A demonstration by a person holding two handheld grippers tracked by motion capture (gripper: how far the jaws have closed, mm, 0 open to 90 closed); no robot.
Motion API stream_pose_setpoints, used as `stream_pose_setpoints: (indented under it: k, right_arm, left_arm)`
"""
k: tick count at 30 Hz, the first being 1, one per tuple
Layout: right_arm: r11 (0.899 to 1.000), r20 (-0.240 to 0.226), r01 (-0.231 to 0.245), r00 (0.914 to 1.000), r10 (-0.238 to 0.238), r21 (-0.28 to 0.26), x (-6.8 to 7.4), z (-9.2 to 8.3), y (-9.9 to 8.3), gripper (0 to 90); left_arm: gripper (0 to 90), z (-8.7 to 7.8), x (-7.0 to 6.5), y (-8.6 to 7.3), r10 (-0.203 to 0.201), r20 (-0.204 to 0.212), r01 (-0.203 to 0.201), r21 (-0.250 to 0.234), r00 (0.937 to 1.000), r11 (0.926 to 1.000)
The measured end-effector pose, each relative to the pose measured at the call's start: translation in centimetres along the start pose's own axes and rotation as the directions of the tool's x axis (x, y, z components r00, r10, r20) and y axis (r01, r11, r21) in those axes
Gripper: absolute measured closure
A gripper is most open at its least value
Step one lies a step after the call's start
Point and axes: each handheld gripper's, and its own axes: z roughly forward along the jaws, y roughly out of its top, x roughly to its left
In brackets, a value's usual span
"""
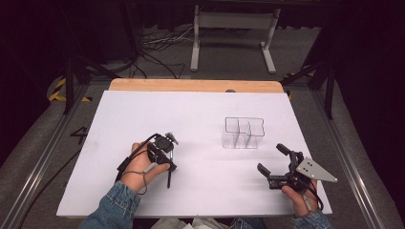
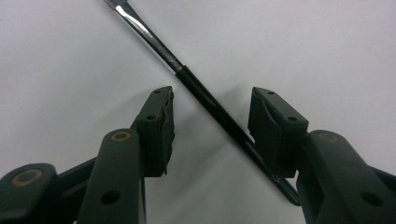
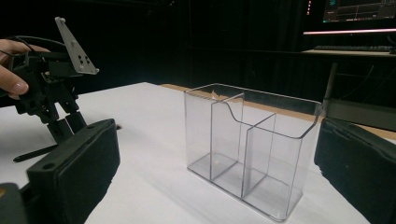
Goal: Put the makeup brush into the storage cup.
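Observation:
A slim tool (image 2: 219,116) with a black handle and a chrome shaft lies slantwise on the white table. My left gripper (image 2: 212,100) points down over it, jaws partly open with the handle between them. The right-hand pad (image 2: 268,128) sits at the handle and the left-hand pad stands clear of it. In the high view the left gripper (image 1: 165,162) is left of centre, and the tool's (image 1: 168,180) black end sticks out toward the front edge. My right gripper (image 1: 271,157) stands wide open near the front right, holding nothing. A clear plastic organizer (image 1: 243,131) with compartments stands empty.
The white sheet (image 1: 200,109) covers the table, with a wooden edge (image 1: 191,85) at the back. In the right gripper view the organizer (image 3: 243,149) stands close ahead and the left gripper (image 3: 63,128) is farther off at the left. Dark floor, cables and a stand lie beyond.

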Motion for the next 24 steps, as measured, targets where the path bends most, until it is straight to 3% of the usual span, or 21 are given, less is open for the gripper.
stream_pose_setpoints:
  k: [11, 15, 24]
  right_arm:
    - [1.000, 0.000, -0.019, 0.9998, 0.019, 0.000, -0.11, -0.07, -0.12, 1.1]
    - [1.000, 0.000, -0.015, 0.9999, 0.015, -0.002, -0.11, -0.07, -0.10, 1.2]
    - [1.000, 0.002, -0.015, 0.9999, 0.015, 0.001, -0.10, -0.03, -0.13, 1.3]
  left_arm:
    - [53.4, 0.05, -0.78, 0.15, 0.004, -0.031, -0.003, 0.043, 0.9995, 0.9991]
    - [61.7, 0.01, -0.84, 0.15, 0.011, -0.066, -0.008, 0.047, 0.9977, 0.9989]
    - [76.1, -0.04, -0.99, 0.02, -0.023, -0.098, 0.029, 0.059, 0.9949, 0.9979]
